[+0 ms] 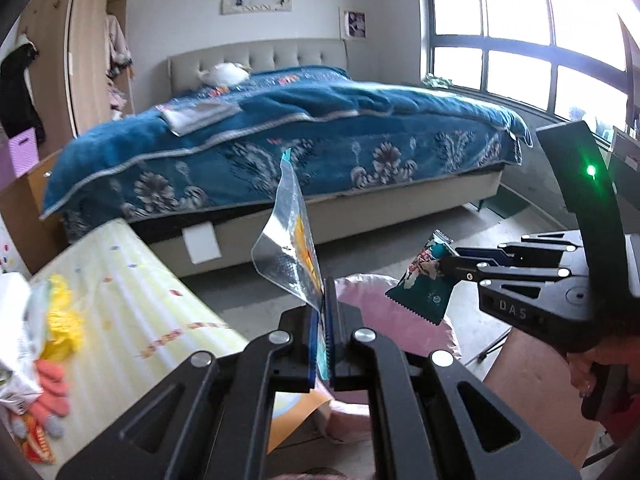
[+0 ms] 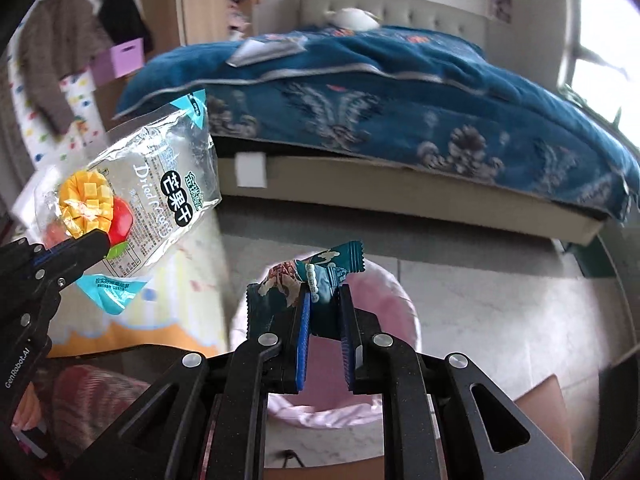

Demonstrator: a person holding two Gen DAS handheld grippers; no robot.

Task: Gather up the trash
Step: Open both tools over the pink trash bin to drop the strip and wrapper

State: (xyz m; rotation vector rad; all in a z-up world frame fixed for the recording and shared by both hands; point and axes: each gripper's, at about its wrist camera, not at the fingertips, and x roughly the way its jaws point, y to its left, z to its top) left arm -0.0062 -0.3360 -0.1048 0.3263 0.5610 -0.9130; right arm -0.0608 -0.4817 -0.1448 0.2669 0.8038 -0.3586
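Observation:
My left gripper [image 1: 326, 292] is shut on a clear dried-mango bag [image 1: 290, 236], seen edge-on and held upright. The right wrist view shows that bag [image 2: 160, 176] face-on in the left gripper [image 2: 102, 242]. My right gripper [image 2: 324, 292] is shut on a small dark-green snack wrapper [image 2: 320, 276]. The left wrist view shows that wrapper [image 1: 424, 280] in the right gripper [image 1: 446, 262]. Both wrappers hang above a bin lined with a pink bag [image 2: 396, 300], which also shows in the left wrist view [image 1: 384, 312].
A table with a yellow patterned cloth [image 1: 136, 296] stands at left, with yellow and pink items and packets [image 1: 44, 360] on it. A bed with a blue quilt [image 1: 320, 132] stands behind. A brown box [image 1: 532, 384] sits at right. A wardrobe [image 1: 88, 48] is at the back left.

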